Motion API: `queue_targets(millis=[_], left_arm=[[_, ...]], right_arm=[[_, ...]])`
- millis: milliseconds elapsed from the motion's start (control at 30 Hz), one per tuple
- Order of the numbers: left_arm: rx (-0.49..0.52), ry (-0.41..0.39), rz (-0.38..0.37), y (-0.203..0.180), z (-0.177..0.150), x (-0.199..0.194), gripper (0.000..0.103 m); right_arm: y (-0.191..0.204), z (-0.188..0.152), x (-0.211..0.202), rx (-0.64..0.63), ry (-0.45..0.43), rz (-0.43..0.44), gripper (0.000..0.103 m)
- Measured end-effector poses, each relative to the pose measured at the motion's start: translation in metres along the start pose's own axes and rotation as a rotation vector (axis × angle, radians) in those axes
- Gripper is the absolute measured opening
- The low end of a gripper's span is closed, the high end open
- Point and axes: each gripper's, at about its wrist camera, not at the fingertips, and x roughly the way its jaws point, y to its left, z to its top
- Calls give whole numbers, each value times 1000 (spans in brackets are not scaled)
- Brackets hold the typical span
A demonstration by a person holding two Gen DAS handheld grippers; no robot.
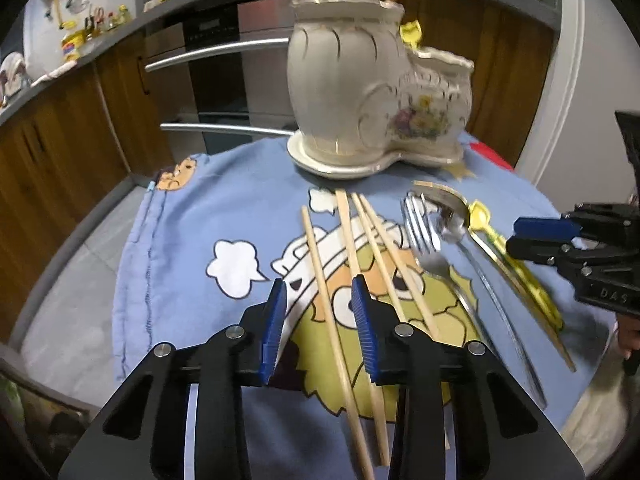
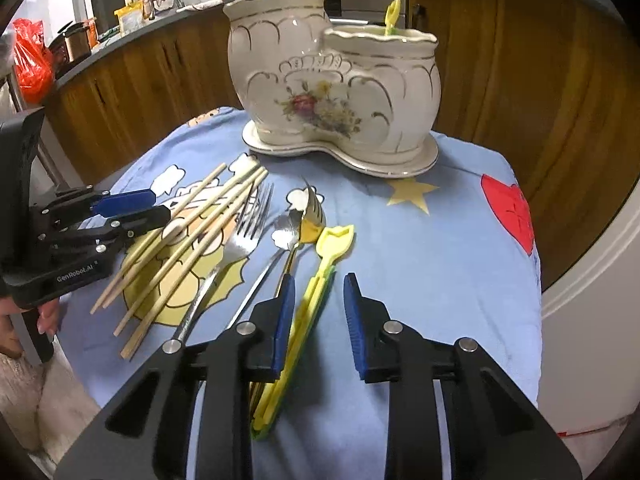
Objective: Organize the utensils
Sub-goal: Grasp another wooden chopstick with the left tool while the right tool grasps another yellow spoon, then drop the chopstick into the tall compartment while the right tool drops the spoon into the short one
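Observation:
A cream two-pot ceramic utensil holder point(image 1: 360, 92) point(image 2: 332, 92) stands at the back of a blue cartoon cloth point(image 1: 192, 240) point(image 2: 440, 260). Its tall pot holds a wooden stick, its low pot a yellow utensil. Several wooden chopsticks point(image 1: 348, 280) point(image 2: 192, 240), a silver fork point(image 1: 424, 236) point(image 2: 240, 236), a silver spoon point(image 2: 286, 236), a gold spoon point(image 2: 310, 220) and a yellow plastic utensil point(image 1: 516, 260) point(image 2: 320, 276) lie on the cloth. My left gripper point(image 1: 320, 292) is open, low over the chopsticks, one between its fingers. My right gripper point(image 2: 320, 292) is open around the yellow utensil.
Wooden cabinets point(image 1: 60, 152) point(image 2: 500, 60) and an oven with metal handles point(image 1: 216, 56) stand behind the table. A cluttered counter point(image 2: 120, 12) runs along the back. A red bag point(image 2: 32, 60) sits at far left. A white appliance point(image 1: 580, 60) is at right.

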Motion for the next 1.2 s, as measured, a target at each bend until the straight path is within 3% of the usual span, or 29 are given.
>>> queue_targets(millis=[67,433,567,700,867,1033,1200], left_arm=[[8,19,10,0,-1,5,27],[30,24,29,-1,-3,9,21],[18,17,35,-2,0,11,21],[14,21,30,-3,2,13,20],[20,20,45,-3,2,12,8],[12,20,37,0,2,12,6],[-20,-22,29,9,4,3,5]], right_arm=[[-3,-1,2,4,10,-2,25],[-1,-1,14,-14,26,-4,25],[-2,0,15,-26,9,-20,14],[-6,1,16,-14,4,-12,12],[-11,2,6,4,-36,-3,10],[-13,3,-1,10,-63,8,10],[-19,6,-19,30,-156,55,10]])
